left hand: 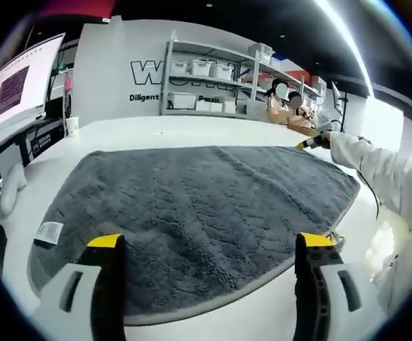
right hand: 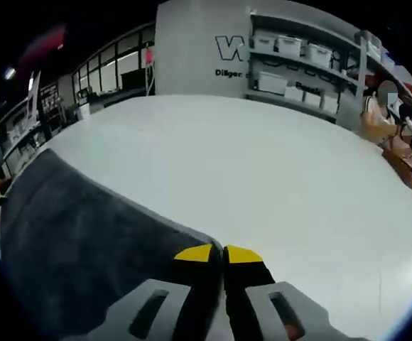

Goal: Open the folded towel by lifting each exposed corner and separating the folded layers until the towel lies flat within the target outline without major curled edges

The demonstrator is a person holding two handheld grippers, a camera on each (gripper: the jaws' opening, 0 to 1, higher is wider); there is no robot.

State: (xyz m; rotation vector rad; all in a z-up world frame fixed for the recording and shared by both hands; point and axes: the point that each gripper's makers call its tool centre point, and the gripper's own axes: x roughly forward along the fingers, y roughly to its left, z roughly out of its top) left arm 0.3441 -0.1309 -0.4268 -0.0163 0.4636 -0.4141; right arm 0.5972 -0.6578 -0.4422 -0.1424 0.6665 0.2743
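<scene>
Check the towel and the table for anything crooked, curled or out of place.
Nothing stands out. The grey towel lies spread on the white table, edges flat as far as visible. The right hand-held gripper is shut at the towel's edge; the left hand-held gripper is open above it.

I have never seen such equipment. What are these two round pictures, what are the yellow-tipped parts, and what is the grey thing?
A person holds one hand tool with a claw in each hand; a camera rides on each. In the left gripper view, the left claw is open over a grey towel spread on a white table. At the towel's far corner you see the right claw and the person's sleeve. In the right gripper view, the right claw is closed at the towel's edge, apparently pinching it.
</scene>
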